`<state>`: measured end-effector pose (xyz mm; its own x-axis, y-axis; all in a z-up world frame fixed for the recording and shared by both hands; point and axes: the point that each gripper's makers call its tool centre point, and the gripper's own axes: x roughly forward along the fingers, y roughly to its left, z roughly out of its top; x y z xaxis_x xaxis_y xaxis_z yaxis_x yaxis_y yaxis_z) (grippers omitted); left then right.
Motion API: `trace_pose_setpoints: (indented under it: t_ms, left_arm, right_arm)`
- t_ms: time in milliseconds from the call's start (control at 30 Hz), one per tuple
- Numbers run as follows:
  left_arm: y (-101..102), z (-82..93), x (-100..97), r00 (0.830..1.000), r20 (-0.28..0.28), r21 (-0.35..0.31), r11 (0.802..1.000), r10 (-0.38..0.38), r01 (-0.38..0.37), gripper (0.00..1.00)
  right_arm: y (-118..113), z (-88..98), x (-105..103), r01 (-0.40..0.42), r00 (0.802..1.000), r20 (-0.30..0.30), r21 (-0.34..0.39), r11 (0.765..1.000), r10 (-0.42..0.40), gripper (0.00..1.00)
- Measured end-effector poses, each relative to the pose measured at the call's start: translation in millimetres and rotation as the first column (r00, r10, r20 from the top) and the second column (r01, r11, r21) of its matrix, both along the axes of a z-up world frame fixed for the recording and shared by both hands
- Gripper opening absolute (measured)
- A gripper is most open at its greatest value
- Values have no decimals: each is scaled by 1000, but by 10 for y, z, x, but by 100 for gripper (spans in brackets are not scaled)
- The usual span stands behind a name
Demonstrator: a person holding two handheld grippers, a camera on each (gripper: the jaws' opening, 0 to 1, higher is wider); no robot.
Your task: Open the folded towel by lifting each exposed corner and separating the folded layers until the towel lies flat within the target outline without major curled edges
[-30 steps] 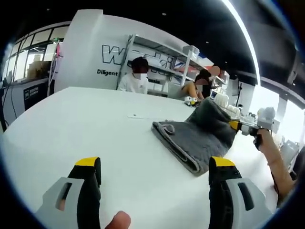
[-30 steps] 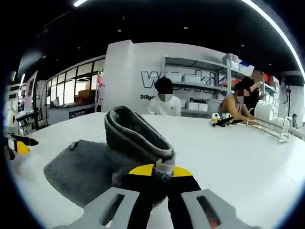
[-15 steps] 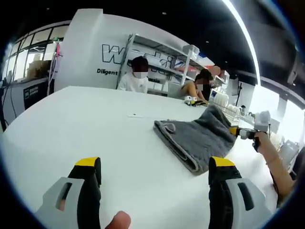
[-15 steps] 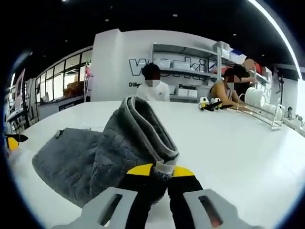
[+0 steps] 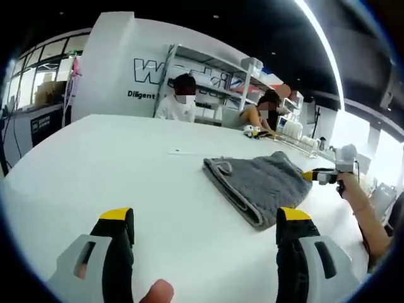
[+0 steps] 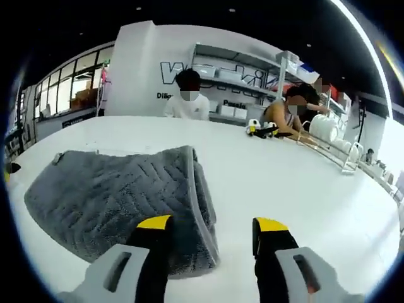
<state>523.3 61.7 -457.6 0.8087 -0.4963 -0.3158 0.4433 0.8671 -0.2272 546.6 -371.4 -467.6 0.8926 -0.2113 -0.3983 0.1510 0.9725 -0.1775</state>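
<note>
A grey textured towel (image 5: 257, 183) lies folded and low on the white table (image 5: 126, 170), right of centre in the left gripper view. My left gripper (image 5: 205, 237) stands open over bare table, short of the towel's near edge. In the right gripper view the same towel (image 6: 120, 196) spreads out to the left, its folded edge (image 6: 202, 208) running between my jaws. My right gripper (image 6: 211, 230) is open just above that edge, holding nothing. From the right side of the left gripper view comes my right gripper (image 5: 315, 176), held by a hand (image 5: 347, 186) at the towel's far side.
Two people sit at the table's far end (image 5: 183, 101). A dish rack with white crockery (image 6: 331, 142) and small yellow-black objects (image 6: 262, 129) stand at the back right. Shelving (image 6: 240, 76) lines the wall behind.
My right gripper has opened and let go of the towel's lifted fold, which has dropped flat onto the table. The left gripper has stayed where it was.
</note>
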Motion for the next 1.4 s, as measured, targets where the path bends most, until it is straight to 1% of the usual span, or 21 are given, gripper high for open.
trace_pose_setpoints:
  t_ms: [100, 167, 267, 300, 400, 533, 633, 700, 833, 1000, 1200, 1400]
  left_arm:
    - [-13, -6, -11, 1000, -2, -2, 1000, -3, 3, 92]
    - [-13, -3, -14, 1000, -1, -1, 1000, -2, 2, 92]
    - [-11, -3, -7, 1000, -1, -1, 1000, -2, 2, 92]
    - [-11, -2, -4, 1000, -2, -2, 1000, -2, 2, 92]
    - [-8, 1, 1, 1000, -1, -2, 1000, -1, 1, 92]
    - [-8, -2, 2, 1000, -3, 0, 1000, -2, 2, 92]
    - [-3, 3, 12, 1000, -3, -1, 1000, 0, 0, 92]
    - [-7, -7, 5, 1000, -7, 2, 1000, -1, 1, 92]
    - [-19, -12, -2, 1000, -9, 7, 1000, -5, 5, 92]
    - [-22, -2, -4, 1000, -5, 13, 1000, -6, 6, 92]
    - [-9, -16, 7, 1000, -11, 16, 1000, -6, 6, 92]
    - [-16, -16, 13, 1000, -14, 14, 1000, -6, 7, 92]
  right_arm:
    - [6, 5, -44, 5, 1000, -10, -18, 1000, -5, 65]
    - [-24, -8, -48, 16, 999, -31, -39, 999, -17, 71]
    - [-60, 7, -68, 35, 999, -32, -55, 998, -37, 80]
    - [-74, 15, -64, 38, 999, -30, -56, 998, -40, 81]
    - [-95, 38, -49, 43, 999, -22, -51, 998, -44, 85]
    - [-87, 34, -52, 42, 999, -27, -49, 998, -43, 93]
    - [-12, 47, -24, 8, 1000, -12, -14, 1000, -8, 96]
    - [38, 59, -35, -11, 1000, -12, -1, 1000, 11, 100]
    - [101, 135, -22, -43, 999, 2, -19, 999, 43, 99]
    - [151, 202, 10, -70, 997, 28, -2, 998, 70, 99]
    - [198, 213, 9, -87, 996, 33, 7, 996, 86, 99]
    - [247, 172, 31, -103, 995, 14, 15, 995, 103, 99]
